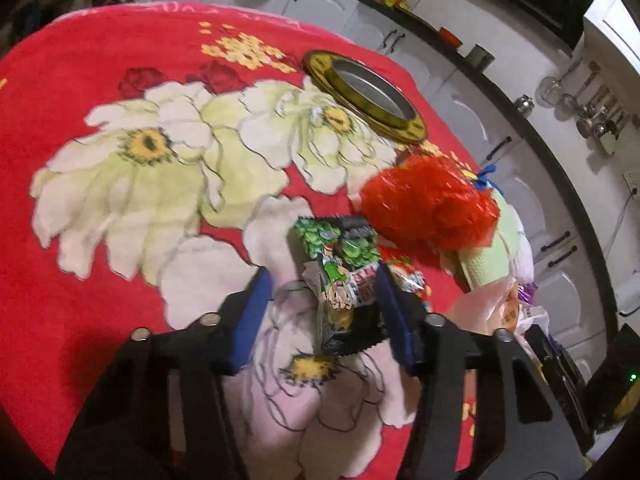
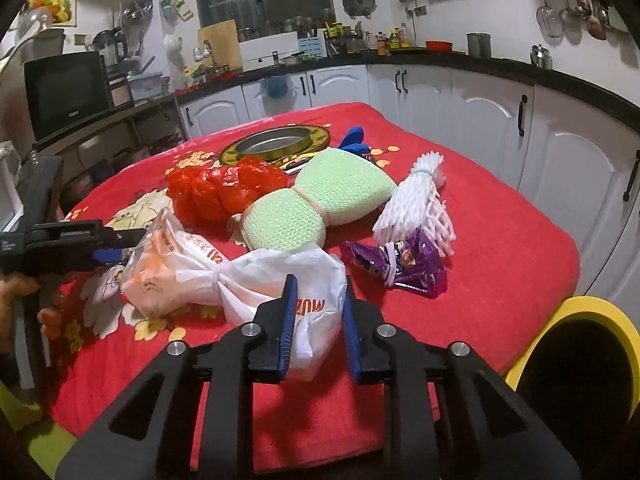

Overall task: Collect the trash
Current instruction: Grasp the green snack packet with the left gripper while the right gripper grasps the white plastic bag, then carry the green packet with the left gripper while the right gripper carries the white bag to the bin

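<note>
Two grippers worked over the red floral worktop. Left gripper had its fingers around one green snack wrapper, one pad touching, the other apart. Right gripper was clenched on one white plastic bag. Beyond its fingers lay one purple wrapper and one red bag.

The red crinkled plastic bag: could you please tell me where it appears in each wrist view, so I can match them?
Left wrist view: the red crinkled plastic bag sits right of centre, just beyond the green snack wrapper.
Right wrist view: it lies left of centre, beside the green knitted pad.
Shared landmark: the gold-rimmed metal tray behind the bag in both.
</note>
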